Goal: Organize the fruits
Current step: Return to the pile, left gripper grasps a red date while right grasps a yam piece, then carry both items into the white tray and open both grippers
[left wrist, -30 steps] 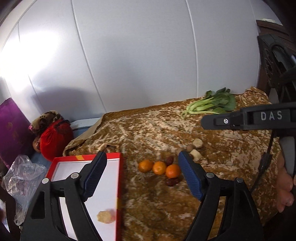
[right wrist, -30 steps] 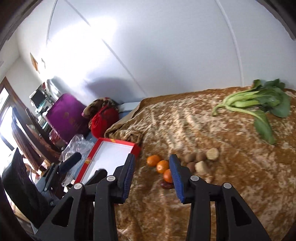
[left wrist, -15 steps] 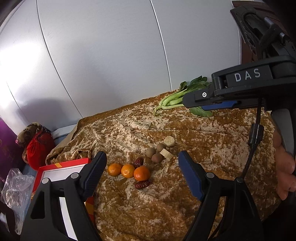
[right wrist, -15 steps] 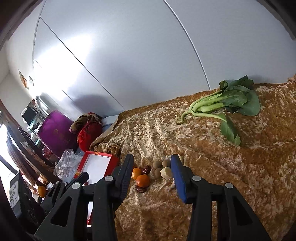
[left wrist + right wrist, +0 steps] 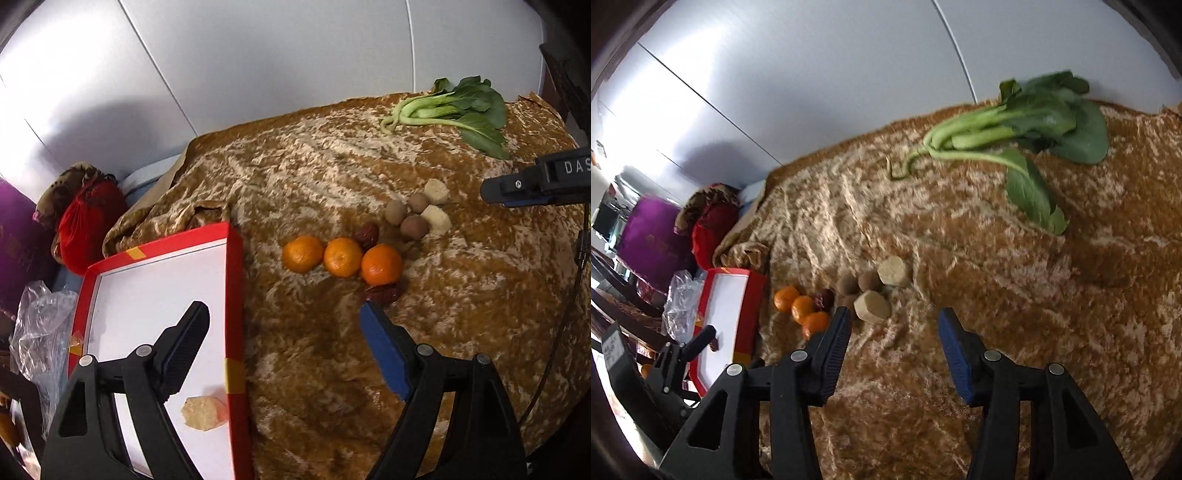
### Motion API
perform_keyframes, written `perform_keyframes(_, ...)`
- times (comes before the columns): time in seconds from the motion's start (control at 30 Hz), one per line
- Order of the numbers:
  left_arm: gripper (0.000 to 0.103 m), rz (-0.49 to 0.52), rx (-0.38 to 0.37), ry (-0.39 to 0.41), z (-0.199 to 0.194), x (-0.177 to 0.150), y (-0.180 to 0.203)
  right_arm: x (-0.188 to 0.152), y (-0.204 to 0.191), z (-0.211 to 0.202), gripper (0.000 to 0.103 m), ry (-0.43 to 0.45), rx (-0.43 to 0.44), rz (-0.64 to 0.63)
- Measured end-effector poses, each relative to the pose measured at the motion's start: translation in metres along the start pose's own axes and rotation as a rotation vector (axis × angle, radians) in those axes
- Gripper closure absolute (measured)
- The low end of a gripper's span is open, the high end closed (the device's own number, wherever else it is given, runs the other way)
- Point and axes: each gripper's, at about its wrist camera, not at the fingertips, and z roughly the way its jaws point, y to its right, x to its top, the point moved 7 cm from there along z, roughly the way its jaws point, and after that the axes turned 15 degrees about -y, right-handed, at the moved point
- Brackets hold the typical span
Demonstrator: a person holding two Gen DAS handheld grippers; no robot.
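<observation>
- Left black two-finger gripper (image 5: 284,321) is spread wide with nothing in it, hanging over the edge where the shallow red cardboard box with the white inside (image 5: 147,295) meets the crumpled golden-brown velvet cloth (image 5: 332,369).
- Right black gripper with the blue pad (image 5: 894,325) is gaping too, also holding nothing, just in front of the fruit pile.
- Three small orange mandarins (image 5: 341,257) sit in a row on the cloth, touching each other, just right of the box.
- Two dark red wrinkly dates: one (image 5: 367,234) behind the mandarins, the other (image 5: 382,294) right in front of the rightmost one.
- Three round brown longan-looking fruits (image 5: 406,218) are bunched up behind those, with two pale beige peeled chunks (image 5: 436,206) touching them on the right.
- One more pale beige chunk (image 5: 202,412) is already inside the box, near corner.
- Green bok choy bunch (image 5: 1015,129) lies at the back of the cloth, well apart from the fruit.
- Red cloth bag (image 5: 90,221) and a crinkly clear plastic bag (image 5: 40,325) sit off the cloth on the left.
</observation>
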Motion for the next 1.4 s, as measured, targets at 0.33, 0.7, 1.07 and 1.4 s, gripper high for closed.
perform_keyframes(0.33,0.019,0.058,-0.155,-0.054,0.019,0.011,0.029,0.012,-0.021,0.058,0.052,-0.121,0.008,0.007)
perform_keyframes(0.7,0.028,0.138,-0.275,-0.1,0.042,0.018,0.057,0.017,-0.03,0.079,0.071,-0.145,-0.061,-0.007)
perform_keyframes(1.07,0.064,0.173,-0.353,-0.128,0.052,0.019,0.07,0.014,-0.025,0.054,0.074,-0.134,0.016,0.014)
perform_keyframes(1.4,0.089,0.194,-0.398,-0.116,0.047,0.012,0.071,0.008,-0.029,0.041,0.074,-0.118,0.066,0.022)
